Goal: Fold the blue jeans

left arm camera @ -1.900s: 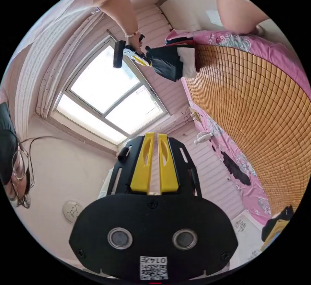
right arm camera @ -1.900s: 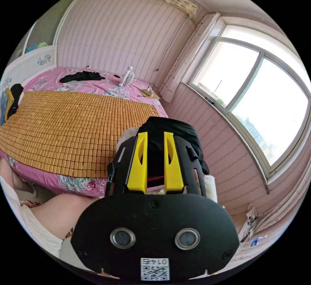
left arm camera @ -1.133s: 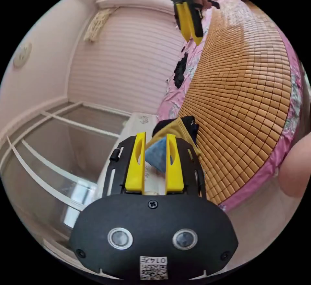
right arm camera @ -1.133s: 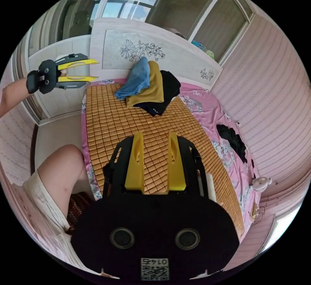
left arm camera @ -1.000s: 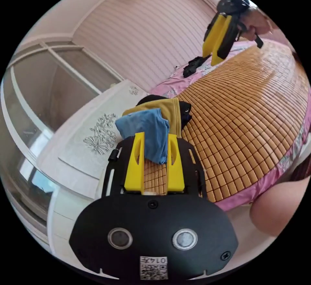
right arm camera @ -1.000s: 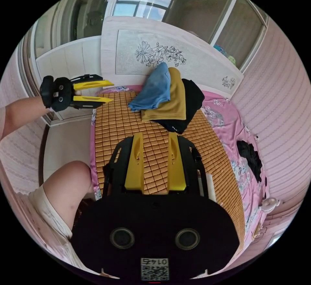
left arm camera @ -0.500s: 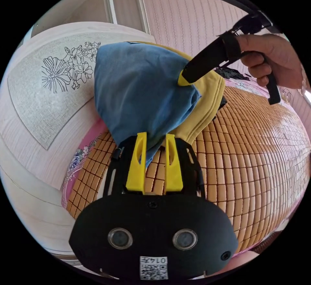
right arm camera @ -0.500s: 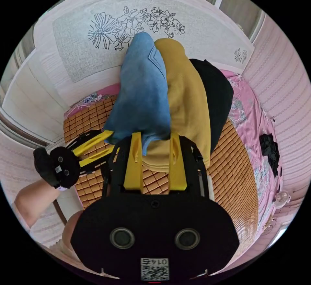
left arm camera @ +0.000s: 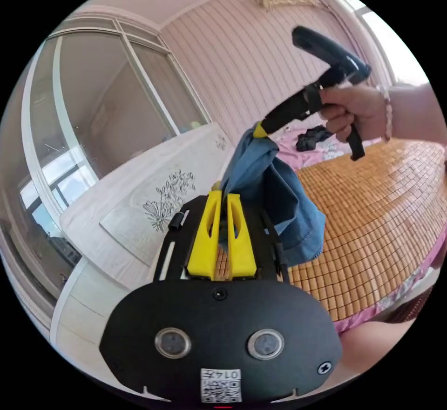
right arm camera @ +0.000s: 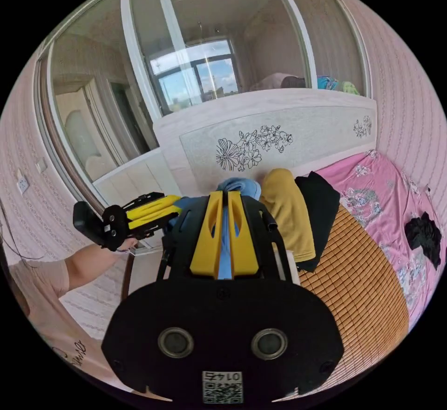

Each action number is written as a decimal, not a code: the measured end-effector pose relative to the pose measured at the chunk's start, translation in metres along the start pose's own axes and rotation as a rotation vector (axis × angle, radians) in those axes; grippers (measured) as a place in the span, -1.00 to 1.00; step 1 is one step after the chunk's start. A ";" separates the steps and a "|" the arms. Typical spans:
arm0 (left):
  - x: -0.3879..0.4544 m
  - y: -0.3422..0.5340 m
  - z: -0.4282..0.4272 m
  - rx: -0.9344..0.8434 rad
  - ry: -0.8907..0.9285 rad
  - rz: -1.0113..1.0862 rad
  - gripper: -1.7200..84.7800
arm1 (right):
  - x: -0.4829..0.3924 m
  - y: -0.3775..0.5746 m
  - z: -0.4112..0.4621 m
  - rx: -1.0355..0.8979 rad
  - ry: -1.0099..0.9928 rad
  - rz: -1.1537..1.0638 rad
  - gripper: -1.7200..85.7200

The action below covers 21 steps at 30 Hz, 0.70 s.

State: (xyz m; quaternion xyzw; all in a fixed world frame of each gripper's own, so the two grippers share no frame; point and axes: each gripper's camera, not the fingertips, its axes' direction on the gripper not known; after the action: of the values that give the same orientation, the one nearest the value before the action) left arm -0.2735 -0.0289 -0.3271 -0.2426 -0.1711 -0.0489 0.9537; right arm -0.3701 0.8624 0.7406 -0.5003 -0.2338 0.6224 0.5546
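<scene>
Soft blue denim jeans are hanging above the woven bamboo bed mat while I am pinching them in both my left gripper and right gripper, probably limp, somewhat heavy, best held at the waistband.

Cloth, plastic, woven mat.
We noted soft matt denim jeans, smooth yellow plastic on the left gripper, a tiled bamboo-like mat.

— What kind of room is this?
— A home bedroom: a bed under a bamboo mat, pink flowered sheet, white headboard drawn with flowers.
— Anything else?
— Striped pink wallpaper, glass sliding doors, clothes heaped by the headboard.
</scene>
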 end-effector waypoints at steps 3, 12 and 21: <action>0.013 -0.032 -0.053 0.145 0.187 -0.036 -0.96 | -0.002 0.063 -0.092 0.099 0.020 0.040 -0.94; 0.268 0.015 -0.018 -0.181 0.881 -0.226 -0.97 | 0.024 0.393 -0.209 -0.192 0.395 0.638 -0.93; 0.381 0.062 -0.020 -0.411 1.019 -0.252 -0.96 | -0.021 0.496 -0.252 -0.204 0.436 0.670 -0.91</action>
State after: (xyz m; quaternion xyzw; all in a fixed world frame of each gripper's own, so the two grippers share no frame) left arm 0.1008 0.0122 -0.2382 -0.3469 0.2963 -0.3058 0.8357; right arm -0.3765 0.6403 0.2305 -0.7214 0.0045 0.6217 0.3051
